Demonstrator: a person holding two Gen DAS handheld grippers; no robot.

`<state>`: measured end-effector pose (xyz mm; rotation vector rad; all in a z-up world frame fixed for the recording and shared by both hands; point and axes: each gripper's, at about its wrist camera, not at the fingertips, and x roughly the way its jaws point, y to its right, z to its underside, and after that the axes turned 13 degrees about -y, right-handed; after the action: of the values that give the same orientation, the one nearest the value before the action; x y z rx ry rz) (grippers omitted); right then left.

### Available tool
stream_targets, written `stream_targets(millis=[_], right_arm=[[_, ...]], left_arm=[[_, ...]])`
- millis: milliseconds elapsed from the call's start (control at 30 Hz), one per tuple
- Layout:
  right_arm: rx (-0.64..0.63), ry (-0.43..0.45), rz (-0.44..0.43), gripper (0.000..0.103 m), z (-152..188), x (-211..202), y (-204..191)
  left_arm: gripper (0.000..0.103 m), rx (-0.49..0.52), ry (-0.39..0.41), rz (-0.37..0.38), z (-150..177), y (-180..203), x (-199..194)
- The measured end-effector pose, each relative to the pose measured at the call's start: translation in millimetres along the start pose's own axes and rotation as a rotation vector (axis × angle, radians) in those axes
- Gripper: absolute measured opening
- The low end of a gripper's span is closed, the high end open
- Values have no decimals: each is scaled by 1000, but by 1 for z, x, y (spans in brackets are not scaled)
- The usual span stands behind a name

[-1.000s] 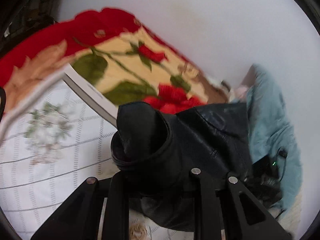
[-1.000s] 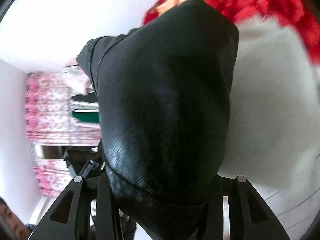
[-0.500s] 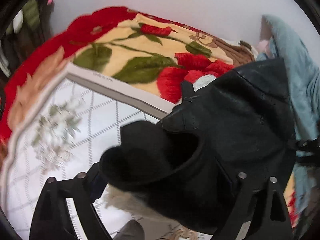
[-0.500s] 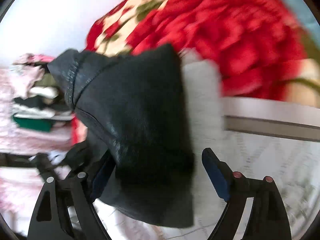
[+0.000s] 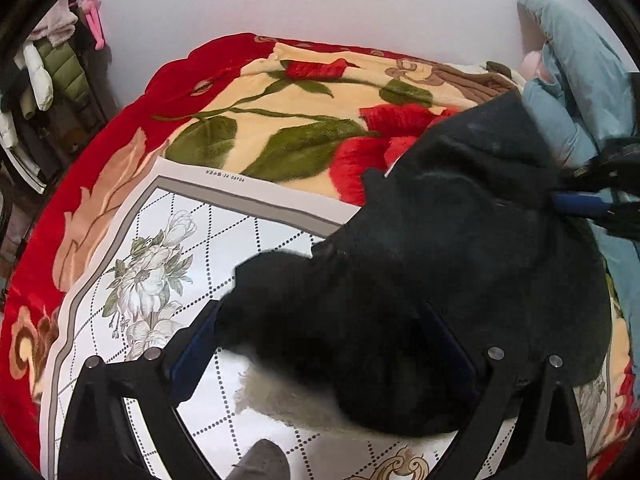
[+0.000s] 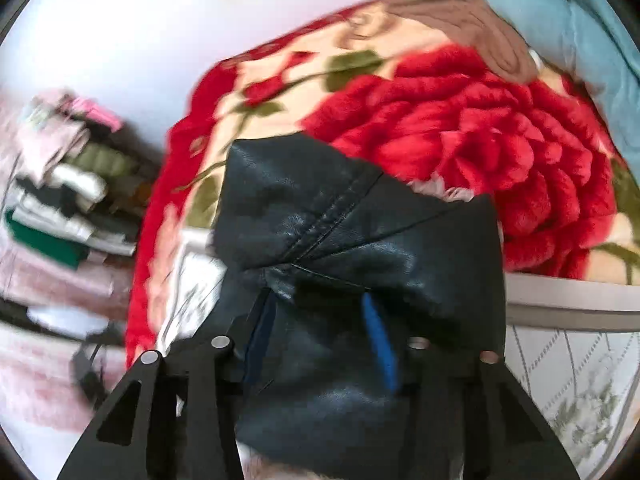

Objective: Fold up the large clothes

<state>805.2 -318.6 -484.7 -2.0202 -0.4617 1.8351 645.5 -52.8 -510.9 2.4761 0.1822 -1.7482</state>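
Note:
A black leather jacket [image 5: 460,260] with pale fleece lining [image 5: 280,396] lies crumpled on the white floral sheet [image 5: 152,280]. My left gripper [image 5: 324,340] hangs over its near sleeve. Its jaws are opening wide, and the sleeve lies loose between them without touching the pads. At the right edge of the left wrist view, my right gripper [image 5: 588,204] meets the jacket's far side. In the right wrist view the right gripper [image 6: 320,336] is closing its jaws, and the jacket [image 6: 360,232] is bunched and puckered between the blue pads [image 6: 380,344].
The sheet lies on a red rose blanket [image 5: 280,132] that covers the bed. A light blue padded garment [image 5: 572,80] and a brown cloth [image 6: 460,28] lie at the back right. Hanging and stacked clothes [image 6: 60,208] are beyond the bed's left side.
My left gripper let go of the sleeve, spread wide and dipped toward the sheet. My right gripper opened, shifted along the jacket and closed on a new fold.

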Motion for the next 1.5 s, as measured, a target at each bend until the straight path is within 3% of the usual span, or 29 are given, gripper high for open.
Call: stream_targets(millis=[67,167,200,233,267,300,400,633,867,1267,1500], right_arm=[[-13,10,72,27,-6,10,-3],[-46,1,150,27,9,9,-18],[-72,10,203,32,18,1,-27],[-83,20,250,40,30,-3,-32],[-80,37,316,77,43,-12,-38],[-75,67,379,103,60,-23,-42],[-32,100,501,103,107,-41,-41],[104,105,590,103,216,-95,-40],[126,220,623,103,306,-197,-105],[105,408,667,103,470,-371,-233],[97,471,653,103,542,-437,-278]], left_arm=[[99,4,2,-16,-3,2,-2],[99,16,1,-34,-4,3,-14],[99,17,-1,-38,-2,3,-21],[99,17,-3,-40,-1,2,-29],[99,16,-4,-41,1,2,-35],[99,14,-6,-47,2,1,-47],[100,20,6,-60,8,0,-77],[101,62,44,-40,30,-1,-175],[101,95,82,18,65,-11,-286],[101,161,166,38,143,-40,-468],[101,194,222,36,177,-45,-533]])
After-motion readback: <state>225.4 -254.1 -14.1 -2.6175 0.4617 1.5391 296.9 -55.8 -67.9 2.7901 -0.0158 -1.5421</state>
